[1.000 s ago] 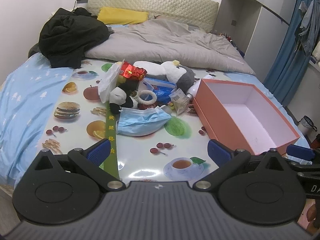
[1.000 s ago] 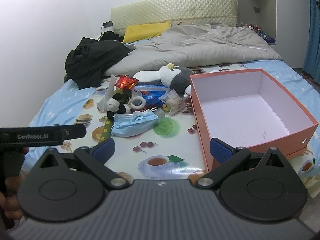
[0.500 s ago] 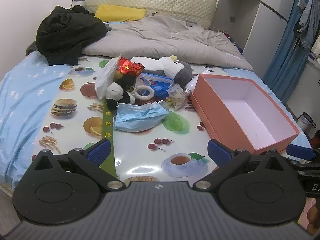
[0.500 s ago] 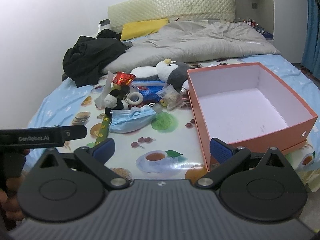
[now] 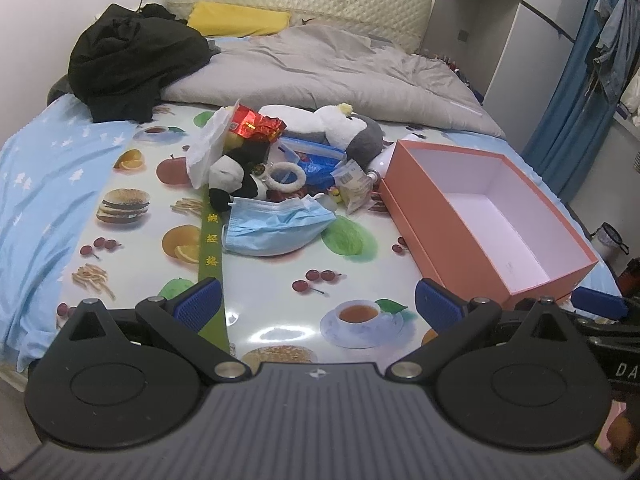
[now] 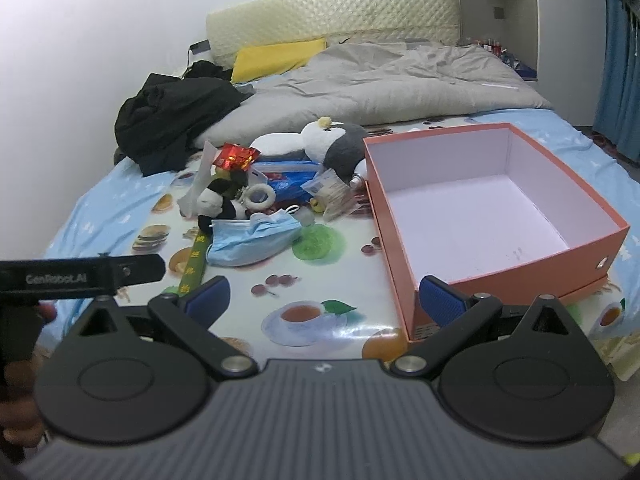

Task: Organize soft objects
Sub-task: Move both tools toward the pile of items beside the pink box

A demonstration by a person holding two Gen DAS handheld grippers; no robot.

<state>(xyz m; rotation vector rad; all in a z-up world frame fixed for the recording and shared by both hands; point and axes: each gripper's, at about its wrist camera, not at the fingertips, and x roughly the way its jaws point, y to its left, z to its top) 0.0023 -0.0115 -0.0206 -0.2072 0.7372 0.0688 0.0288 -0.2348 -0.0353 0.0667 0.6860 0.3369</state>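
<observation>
Both my grippers, left and right, hang with jaws spread wide, holding nothing, over the near edge of the printed cloth. One heap lies ahead: one blue face mask nearest, one panda plush behind it, one penguin plush at the back, wrappers and bags between. One orange box stands open beside the heap, nothing in it. One black garment lies well apart.

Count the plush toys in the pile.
2. A small panda plush lies at the pile's near left, just behind the blue face mask. A larger white-and-grey penguin plush lies at the back. Clutter may hide more.
</observation>
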